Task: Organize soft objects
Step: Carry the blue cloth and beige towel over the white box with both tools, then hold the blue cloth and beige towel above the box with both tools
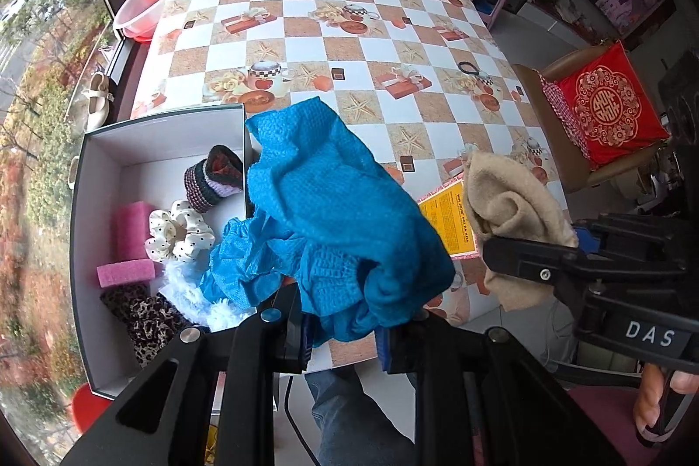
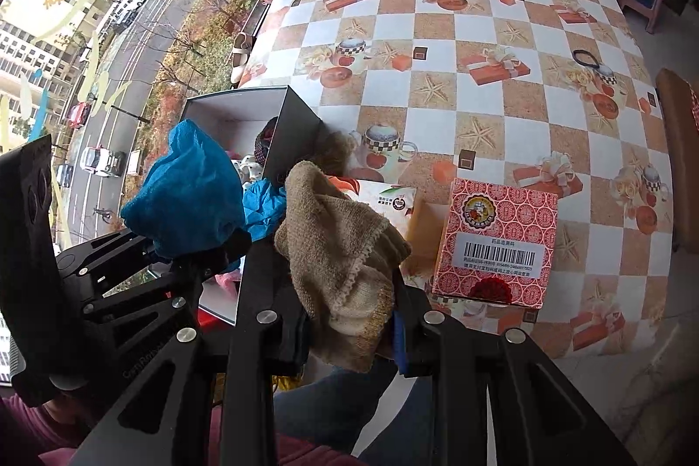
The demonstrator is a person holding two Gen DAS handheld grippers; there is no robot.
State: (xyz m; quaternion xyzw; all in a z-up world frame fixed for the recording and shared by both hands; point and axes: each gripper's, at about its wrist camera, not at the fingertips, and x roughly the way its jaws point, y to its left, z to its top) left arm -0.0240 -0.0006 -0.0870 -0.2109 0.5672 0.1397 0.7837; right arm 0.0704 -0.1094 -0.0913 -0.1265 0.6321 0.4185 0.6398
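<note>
Meanwhile left gripper (image 1: 345, 339) clenches the blue cloth (image 1: 332, 212) beside the box (image 1: 105, 247); right gripper (image 2: 349, 335) grasps the beige cloth (image 2: 345, 247).

The blue cloth (image 1: 332, 212) is showing a waffle weave, the beige cloth (image 2: 345, 247) a rough terry nap. The desk (image 1: 358, 29) at top is wearing glossy printed oilcloth. The box (image 1: 83, 247) at left is looking like matt card, holding pink foam (image 1: 131, 230) and a satin scrunchie (image 1: 179, 232). The grippers are looking matt black plastic.
</note>
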